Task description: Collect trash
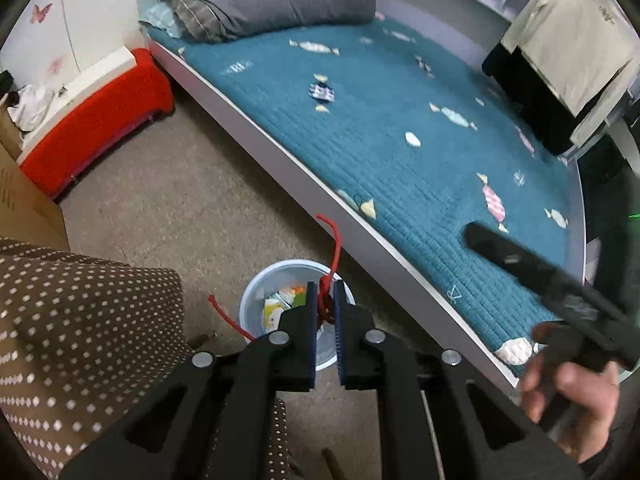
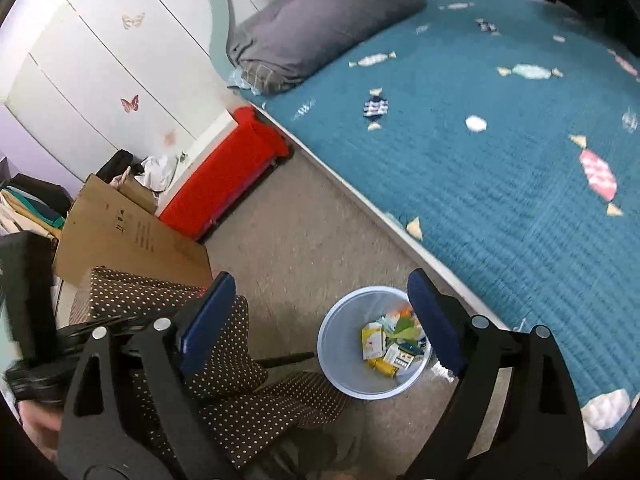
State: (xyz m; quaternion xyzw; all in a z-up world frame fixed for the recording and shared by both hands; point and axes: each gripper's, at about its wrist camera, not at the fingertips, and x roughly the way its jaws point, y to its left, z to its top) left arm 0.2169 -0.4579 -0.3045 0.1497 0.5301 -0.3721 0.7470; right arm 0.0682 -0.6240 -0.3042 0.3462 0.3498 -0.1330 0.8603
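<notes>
So the red string (image 1: 329,300) is pinched in the left gripper (image 1: 325,312) right above the pale blue wastebasket (image 2: 340,360), which already holds packets and wrappers. Not dropped in yet, I'd say. Right gripper (image 2: 320,320) is wide open, holding nothing.

You have a grey-beige carpet floor (image 2: 304,240). On it stand the pale blue bin (image 2: 340,364), just beside the bed (image 2: 500,184), a red box (image 2: 224,184) and a flat cardboard (image 2: 132,240). On the bed's teal quilt lies a folded grey blanket (image 2: 320,24).
</notes>
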